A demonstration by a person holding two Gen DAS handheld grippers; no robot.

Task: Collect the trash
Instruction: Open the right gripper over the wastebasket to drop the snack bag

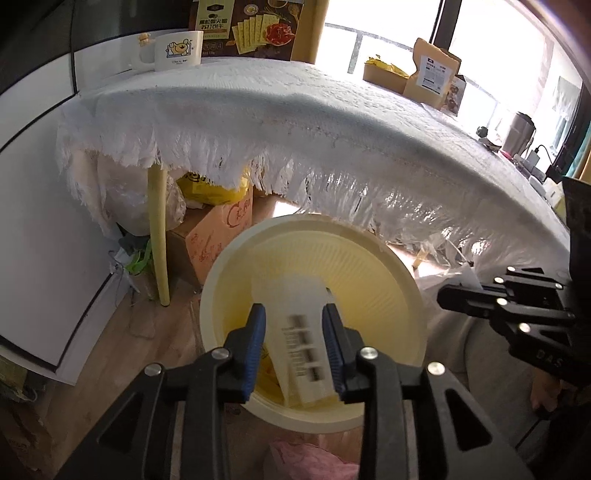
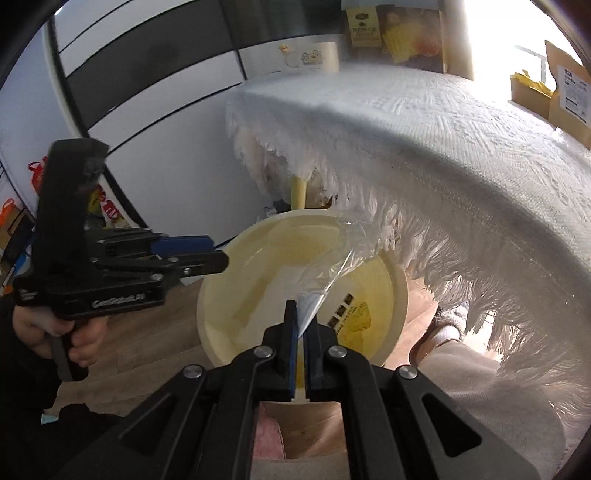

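Note:
A round cream bin [image 1: 388, 280] stands on the floor below the table edge; it also shows in the right wrist view [image 2: 399, 291]. My left gripper [image 1: 295, 328] is open right over the bin, and a white card with dark printed marks [image 1: 295, 325] is blurred between its fingers, not gripped. My right gripper [image 2: 301, 317] is shut on a clear plastic wrapper [image 2: 332, 266] and holds it over the bin. A yellow printed wrapper [image 2: 354, 317] lies inside the bin. The left gripper [image 2: 207, 254] also shows at the left of the right wrist view.
A table with a white fringed cloth [image 1: 295, 122] overhangs the bin. A mug [image 1: 177, 50], a cracker box [image 1: 251, 27] and brown paper bags [image 1: 432, 70] stand on it. Boxes and a yellow bag [image 1: 214, 195] sit under it by a yellow leg [image 1: 159, 236]. My knee [image 2: 465, 369] is at right.

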